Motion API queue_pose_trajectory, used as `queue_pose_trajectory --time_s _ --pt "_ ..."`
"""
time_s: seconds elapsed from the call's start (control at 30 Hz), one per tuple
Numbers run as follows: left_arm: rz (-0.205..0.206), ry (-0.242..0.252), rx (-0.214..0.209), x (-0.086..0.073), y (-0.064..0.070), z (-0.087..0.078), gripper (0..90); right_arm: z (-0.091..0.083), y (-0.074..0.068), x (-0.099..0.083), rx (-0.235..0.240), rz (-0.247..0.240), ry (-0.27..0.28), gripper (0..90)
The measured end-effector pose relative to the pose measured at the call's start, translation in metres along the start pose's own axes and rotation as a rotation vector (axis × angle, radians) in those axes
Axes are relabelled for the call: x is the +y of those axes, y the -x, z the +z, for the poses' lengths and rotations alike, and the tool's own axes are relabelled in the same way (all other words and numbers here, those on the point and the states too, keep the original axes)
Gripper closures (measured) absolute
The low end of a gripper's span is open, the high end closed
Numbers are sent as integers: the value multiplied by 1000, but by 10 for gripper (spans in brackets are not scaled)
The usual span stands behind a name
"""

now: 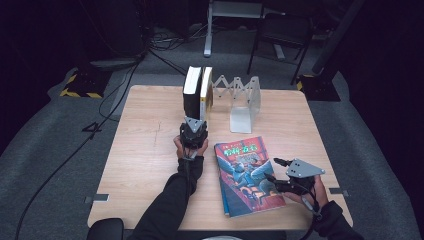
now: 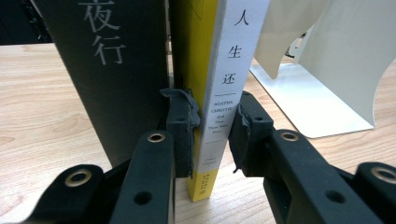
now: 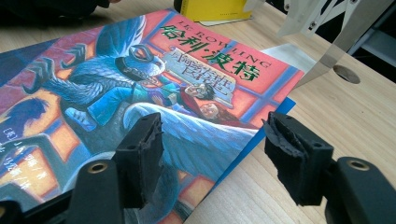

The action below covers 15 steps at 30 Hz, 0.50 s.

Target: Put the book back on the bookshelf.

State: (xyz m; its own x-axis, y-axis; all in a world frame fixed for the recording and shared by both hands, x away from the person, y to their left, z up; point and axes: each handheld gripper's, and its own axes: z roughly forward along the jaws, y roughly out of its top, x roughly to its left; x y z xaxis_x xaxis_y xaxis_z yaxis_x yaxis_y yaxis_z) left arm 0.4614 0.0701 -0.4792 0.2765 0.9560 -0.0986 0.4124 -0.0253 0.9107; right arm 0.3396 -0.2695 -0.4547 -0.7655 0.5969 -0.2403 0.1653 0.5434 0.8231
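Books are what both tongs are busy with. The left tongs sit narrow around the spine of an upright white-and-yellow book, one pad at each side of it, touching or nearly so. Just beside that book stands a black book, both near the far edge of the bench, with a white folding book rack next to them. The right tongs are spread wide, straddling the near corner of a colourful picture-cover book that lies flat on the bench in front of the rack; one pad hangs over its cover, the other over bare wood.
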Motion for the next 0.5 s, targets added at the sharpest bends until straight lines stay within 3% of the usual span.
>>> queue_pose_trajectory --time_s 0.13,0.27,0.43,0.5 --pt "-3 -7 -26 -2 -3 -5 707 -1 1 0 -2 -1 1 369" --pt "28 -18 -47 -7 -2 -13 709 -2 1 0 -5 2 3 370" --pt "33 -28 -62 -11 -5 -14 814 -2 1 0 -5 2 3 370" --pt "59 -34 -64 -9 -4 -12 836 -2 1 0 -6 2 1 370"
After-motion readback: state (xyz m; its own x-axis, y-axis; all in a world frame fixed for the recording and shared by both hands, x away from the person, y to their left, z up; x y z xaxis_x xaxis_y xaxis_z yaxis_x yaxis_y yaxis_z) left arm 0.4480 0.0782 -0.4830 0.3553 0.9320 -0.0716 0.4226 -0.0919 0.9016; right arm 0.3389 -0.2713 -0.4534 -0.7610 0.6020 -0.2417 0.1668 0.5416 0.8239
